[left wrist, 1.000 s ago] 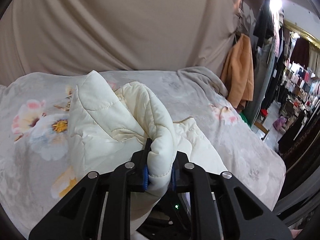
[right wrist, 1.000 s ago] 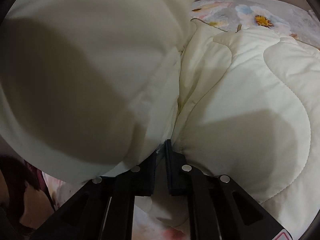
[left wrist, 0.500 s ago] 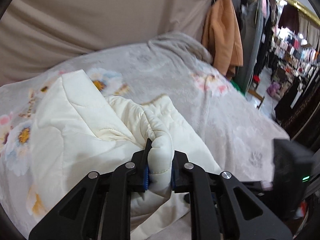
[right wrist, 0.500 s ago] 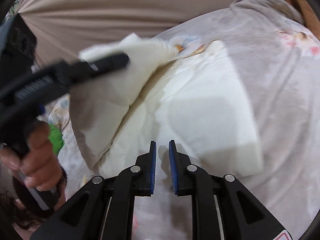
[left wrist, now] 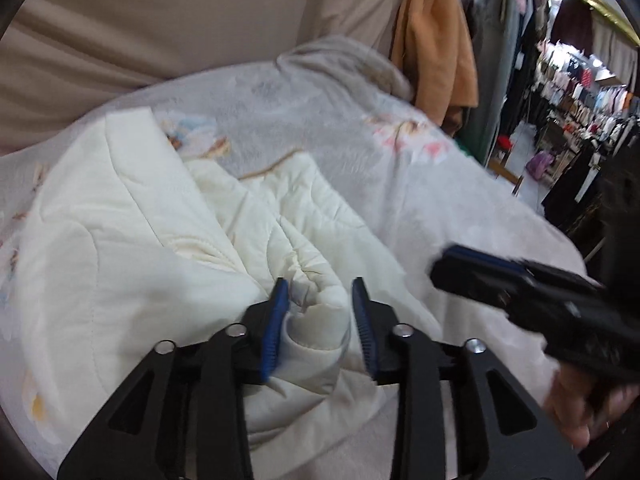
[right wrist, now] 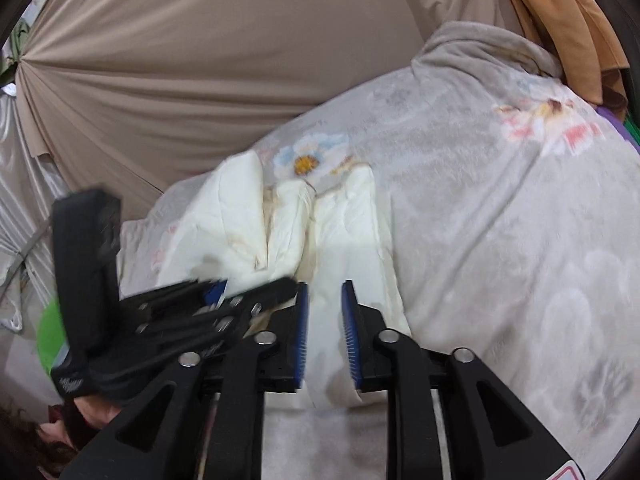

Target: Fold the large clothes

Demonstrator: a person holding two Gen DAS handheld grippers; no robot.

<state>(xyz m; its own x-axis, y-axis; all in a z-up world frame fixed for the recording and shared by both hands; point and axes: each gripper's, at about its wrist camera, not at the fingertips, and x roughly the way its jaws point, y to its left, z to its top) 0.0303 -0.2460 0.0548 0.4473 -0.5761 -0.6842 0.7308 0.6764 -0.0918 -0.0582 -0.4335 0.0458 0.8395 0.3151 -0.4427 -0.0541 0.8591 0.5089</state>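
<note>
A cream quilted padded jacket [left wrist: 132, 248] lies bunched on the grey floral bedspread [left wrist: 328, 120]. My left gripper [left wrist: 320, 294] is open, its blue pads on either side of a rolled sleeve cuff [left wrist: 316, 332] of the jacket. My right gripper [right wrist: 324, 292] is open just above the near edge of the jacket [right wrist: 344, 236] and holds nothing. The right gripper also shows at the right of the left wrist view [left wrist: 520, 284]. The left gripper shows at the left of the right wrist view [right wrist: 224, 300].
A beige curtain [right wrist: 224, 48] hangs behind the bed. An orange garment [left wrist: 436, 36] hangs at the bed's far right corner, beside a rack of clothes [left wrist: 576, 92]. A crumpled grey blanket [right wrist: 480, 44] lies at the bed's head. A green object [right wrist: 50, 336] sits at the left.
My left gripper has opened and let go of the sleeve, which now rests on the jacket. My right gripper has opened slightly and moved closer to the left one.
</note>
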